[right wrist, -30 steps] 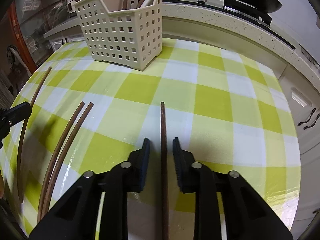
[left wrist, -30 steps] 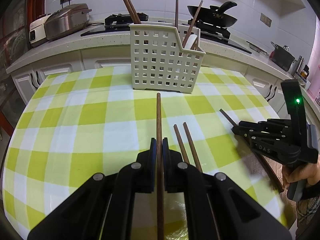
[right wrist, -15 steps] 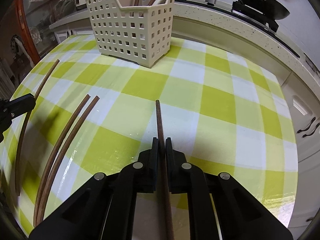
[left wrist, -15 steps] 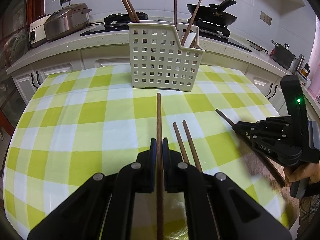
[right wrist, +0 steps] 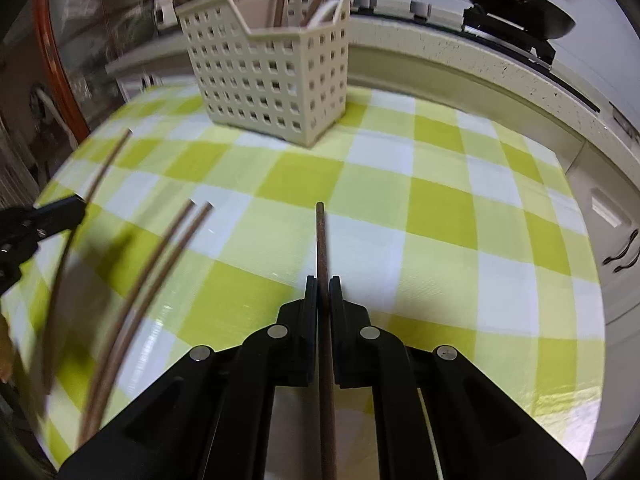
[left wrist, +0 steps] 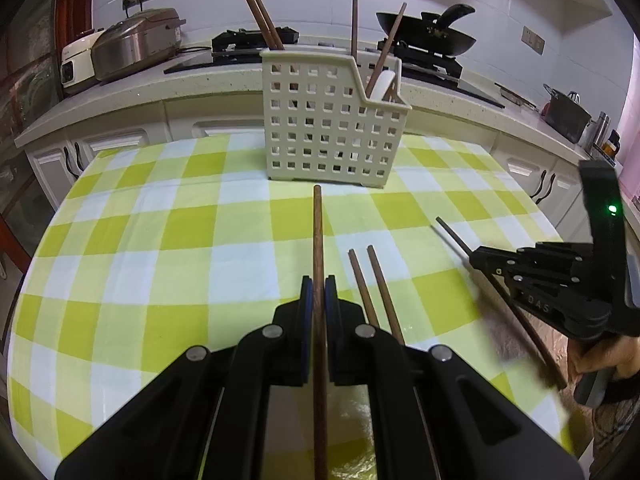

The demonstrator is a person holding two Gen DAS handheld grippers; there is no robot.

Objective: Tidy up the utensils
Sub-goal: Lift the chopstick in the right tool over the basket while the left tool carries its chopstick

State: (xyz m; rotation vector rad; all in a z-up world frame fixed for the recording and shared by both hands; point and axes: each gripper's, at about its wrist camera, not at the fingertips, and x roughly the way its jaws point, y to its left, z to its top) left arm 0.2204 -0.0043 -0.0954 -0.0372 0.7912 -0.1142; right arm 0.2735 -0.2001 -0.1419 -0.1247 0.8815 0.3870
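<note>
Chopsticks are being gathered on a round table (left wrist: 120, 240) covered in a yellow-green and white checked cloth. The left gripper (left wrist: 315, 292) is clenched on one brown chopstick (left wrist: 317, 236), which runs straight out between its jaws with its tip just short of the cream perforated basket (left wrist: 328, 120) at the far side of the table. The right gripper (right wrist: 323, 292), its jaws having just closed, now clamps a second chopstick (right wrist: 321, 236); seen from the left camera, this stick slants across the near right part of the table, and a hand (left wrist: 600, 360) grips the tool's handle at the right edge. Two loose chopsticks (left wrist: 372, 288) lie side by side on the cloth between the two grippers, just right of the left gripper's jaws. The basket stands upright and already holds several chopsticks leaning at different angles, along with a white utensil (left wrist: 382, 84) in its lower right compartment. Behind the table, a kitchen counter carries a rice cooker (left wrist: 132, 46) on the left and a black wok (left wrist: 428, 36) on the stove.
</note>
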